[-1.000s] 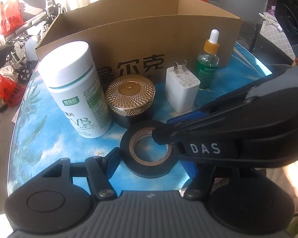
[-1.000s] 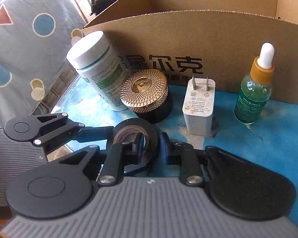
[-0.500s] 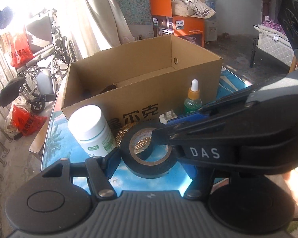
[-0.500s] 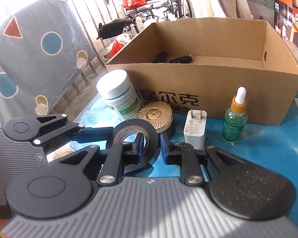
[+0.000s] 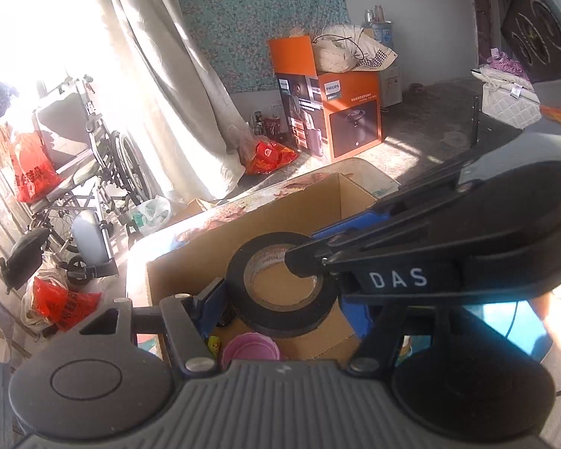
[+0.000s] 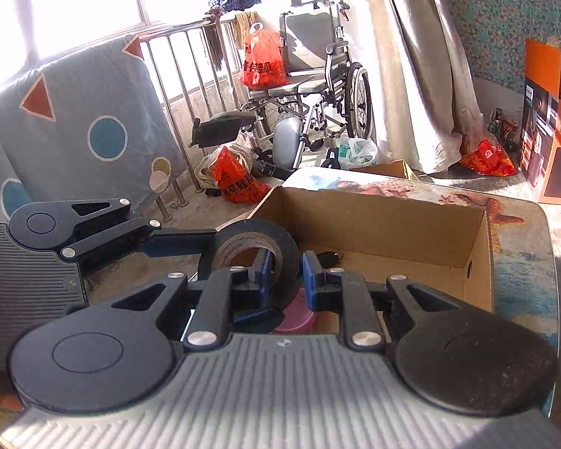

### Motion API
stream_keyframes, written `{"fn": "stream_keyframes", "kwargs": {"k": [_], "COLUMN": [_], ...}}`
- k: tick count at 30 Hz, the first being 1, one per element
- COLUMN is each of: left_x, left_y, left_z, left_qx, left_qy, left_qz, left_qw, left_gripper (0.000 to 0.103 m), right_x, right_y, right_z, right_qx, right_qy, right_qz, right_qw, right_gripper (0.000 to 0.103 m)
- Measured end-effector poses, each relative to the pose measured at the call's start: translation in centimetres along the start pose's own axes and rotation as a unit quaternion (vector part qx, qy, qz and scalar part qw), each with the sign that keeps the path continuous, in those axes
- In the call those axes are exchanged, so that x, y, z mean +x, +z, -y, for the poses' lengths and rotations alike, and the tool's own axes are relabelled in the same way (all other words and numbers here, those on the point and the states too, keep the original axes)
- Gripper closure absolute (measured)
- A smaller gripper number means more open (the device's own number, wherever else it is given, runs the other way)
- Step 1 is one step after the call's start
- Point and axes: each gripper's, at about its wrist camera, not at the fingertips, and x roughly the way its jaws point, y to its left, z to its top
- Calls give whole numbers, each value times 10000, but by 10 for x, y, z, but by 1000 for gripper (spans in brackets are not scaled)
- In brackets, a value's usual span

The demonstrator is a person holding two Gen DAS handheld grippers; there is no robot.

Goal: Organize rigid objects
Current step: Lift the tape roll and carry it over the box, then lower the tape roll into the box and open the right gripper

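A black tape roll (image 5: 280, 310) hangs in the air over the open cardboard box (image 5: 310, 205), held by both grippers. My left gripper (image 5: 280, 301) is shut across its outer rim, one blue pad on each side. My right gripper (image 6: 286, 273) is shut on the tape roll (image 6: 284, 247) wall, with one finger through the hole and the other outside. In the left wrist view the right gripper's black body (image 5: 448, 247) crosses from the right. Below, inside the cardboard box (image 6: 392, 220), lie a pink round container (image 6: 299, 316) and some small dark things (image 6: 329, 256).
The box stands on a blue printed table (image 6: 520, 262) whose far and right edges show. On the floor beyond are a wheelchair (image 6: 310, 75), red plastic bags (image 6: 232, 179), a metal railing (image 6: 183, 86), a patterned mattress (image 6: 74, 131) and an orange carton (image 5: 340, 112).
Both grippers have risen together with the tape roll, from the blue tabletop to above the box. The bottles, the charger and the gold-lidded jar have dropped out of view.
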Motion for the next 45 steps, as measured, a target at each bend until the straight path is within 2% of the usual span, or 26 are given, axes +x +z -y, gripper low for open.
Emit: {"fn": "stream_keyframes", "kwargs": {"k": [3, 7, 11, 15, 18, 23, 29, 35, 36, 38, 45], "left_x": [42, 99, 151, 199, 223, 247, 253, 247, 245, 241, 206], "left_y": [19, 25, 23, 14, 8, 2, 2, 1, 1, 3, 16], "left_z": [-18, -36, -48, -64, -73, -96, -119, -129, -131, -131, -125], "left_qx": [-221, -347, -478, -647, -704, -865, -1028, -1194, -1216, -1208, -1253], "left_qy": [-397, -743, -931, -1095, -1111, -1004, -848, -782, -769, -738, -610], "left_qz": [-588, -1348, -2011, -2647, -2892, -3013, -2943, -2949, -2934, -2872, -2657], "left_qw": [9972, 9875, 9740, 9559, 9482, 9443, 9464, 9448, 9451, 9473, 9539], "left_gripper": [36, 36, 36, 36, 36, 36, 37, 34, 33, 32, 31], "right_x": [35, 87, 145, 197, 233, 271, 296, 305, 305, 302, 289], "right_y": [27, 44, 39, 24, 21, 21, 28, 27, 27, 28, 27], "right_z": [38, 77, 96, 96, 103, 104, 97, 103, 105, 105, 108], "right_qx": [421, 804, 867, 844, 957, 1014, 999, 1212, 1278, 1298, 1301], "right_qy": [143, 189, 117, 53, 82, 103, 142, 225, 243, 218, 4], "right_qz": [-611, -1421, -2131, -2718, -3005, -3146, -3000, -2882, -2879, -2842, -2753], "right_qw": [9971, 9864, 9731, 9586, 9489, 9437, 9486, 9496, 9488, 9497, 9525], "right_gripper": [85, 85, 85, 85, 85, 86, 84, 81, 78, 74, 74]}}
